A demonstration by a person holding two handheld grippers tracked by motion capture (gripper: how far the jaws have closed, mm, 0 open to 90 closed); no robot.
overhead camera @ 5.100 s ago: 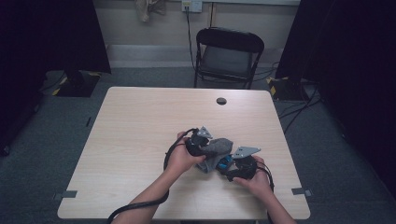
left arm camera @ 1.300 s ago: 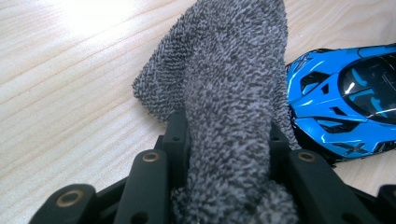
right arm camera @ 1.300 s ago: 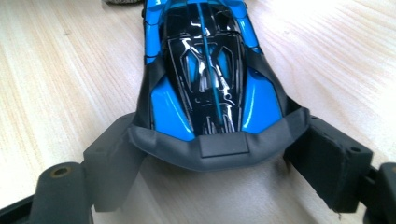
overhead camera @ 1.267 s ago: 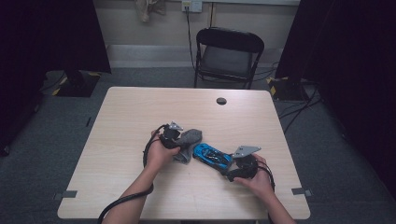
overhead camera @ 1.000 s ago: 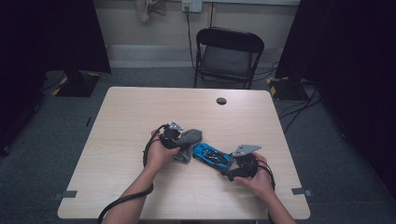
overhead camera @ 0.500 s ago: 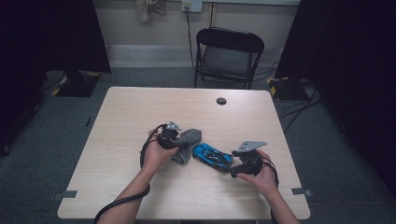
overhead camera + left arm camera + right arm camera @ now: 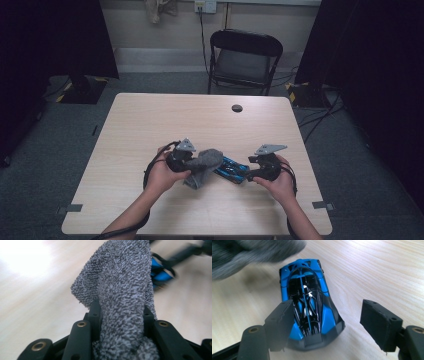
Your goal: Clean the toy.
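We keep the left tool point(image 7: 192, 162) clenched on the soft grey terry cloth point(image 7: 122, 290). The small blue-and-black toy car point(image 7: 308, 302), rigid, glossy and slippery, sits mid-bench point(image 7: 150, 120); our right tool point(image 7: 329, 322), closing but ungripped, straddles its flanks.

Two handheld black grippers, bare forearms

Left gripper point(image 7: 192, 167) and right gripper point(image 7: 250, 174) — black bodies, each topped by a grey three-cornered plate, each trailing a black cable. Blocky matte-black jaws, brass-ringed screw holes at the base. No sleeves in sight.
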